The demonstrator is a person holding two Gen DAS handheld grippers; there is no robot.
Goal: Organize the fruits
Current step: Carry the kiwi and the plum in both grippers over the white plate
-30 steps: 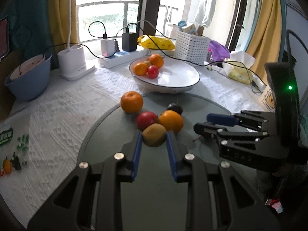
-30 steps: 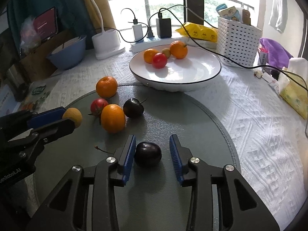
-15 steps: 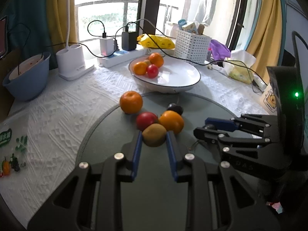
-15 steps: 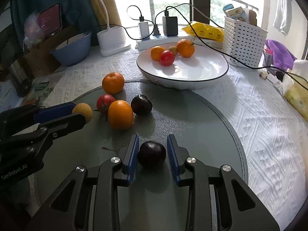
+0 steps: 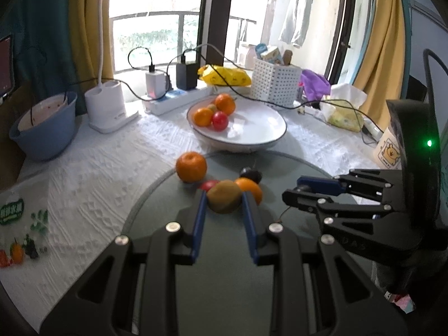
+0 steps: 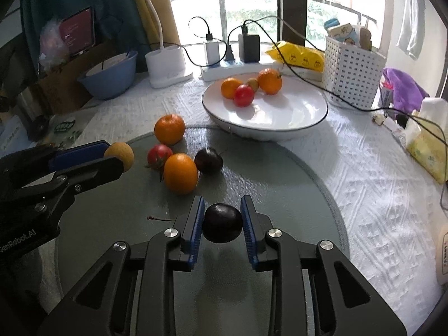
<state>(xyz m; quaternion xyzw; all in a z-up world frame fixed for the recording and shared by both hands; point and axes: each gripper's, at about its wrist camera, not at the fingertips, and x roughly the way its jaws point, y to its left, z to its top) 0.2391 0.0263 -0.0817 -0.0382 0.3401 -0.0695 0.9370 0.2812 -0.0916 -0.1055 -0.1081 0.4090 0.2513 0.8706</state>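
My left gripper (image 5: 224, 196) is shut on a brownish-yellow fruit (image 5: 224, 200), just in front of a tomato (image 5: 208, 184) and an orange (image 5: 250, 189) on the round grey mat (image 5: 218, 266). From the right wrist view that fruit (image 6: 120, 155) sits at the left gripper's tips (image 6: 114, 155). My right gripper (image 6: 222, 205) is closing its jaws, and both blue pads touch a dark plum (image 6: 222, 222). On the mat lie another dark plum (image 6: 208, 159), two oranges (image 6: 169, 128) (image 6: 180, 172) and the tomato (image 6: 159, 154). The white plate (image 6: 280, 123) beyond holds several fruits.
Cables run from a power strip (image 6: 235, 68) across the plate's far side to the right. A white basket (image 6: 352, 75), a blue bowl (image 6: 109, 77), a lamp base (image 6: 166, 67) and a tissue pack (image 6: 428, 148) ring the table's back. A loose stem (image 6: 158, 219) lies on the mat.
The right jaws have narrowed from a clear gap until both pads meet the dark plum. The left gripper has kept its hold on the brownish-yellow fruit and has hardly moved.
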